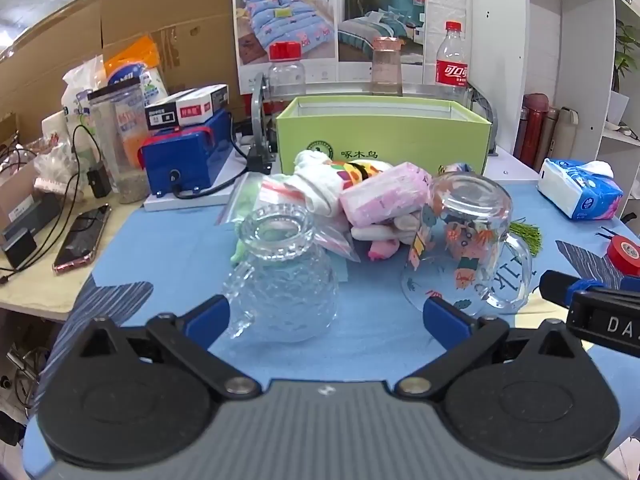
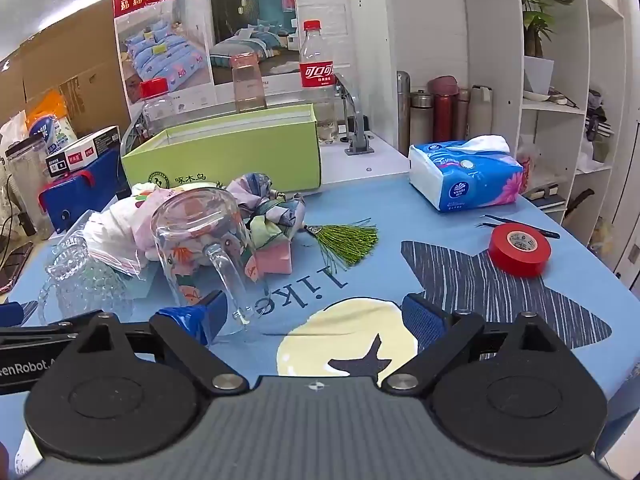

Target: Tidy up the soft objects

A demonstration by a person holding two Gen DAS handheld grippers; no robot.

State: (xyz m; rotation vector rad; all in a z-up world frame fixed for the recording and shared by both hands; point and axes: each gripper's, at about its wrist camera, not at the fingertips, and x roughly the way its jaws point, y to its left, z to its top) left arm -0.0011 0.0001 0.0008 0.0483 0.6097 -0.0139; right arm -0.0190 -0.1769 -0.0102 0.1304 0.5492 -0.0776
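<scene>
Both tools stand with jaws wide apart and nothing between them: the left gripper (image 1: 326,312) hangs low before the textured glass mug (image 1: 282,276), the right gripper (image 2: 316,312) just beside the printed glass mug (image 2: 204,248). Behind the two upturned mugs lies the pile of soft things — a pink pack (image 1: 384,198), a patterned cloth (image 2: 268,204), a bagged item (image 1: 276,208) — heaped against the front of the green box (image 1: 384,132). The step looks like the approach. Next calls for reaching past the glass without knocking it — then pinching one soft piece.
</scene>
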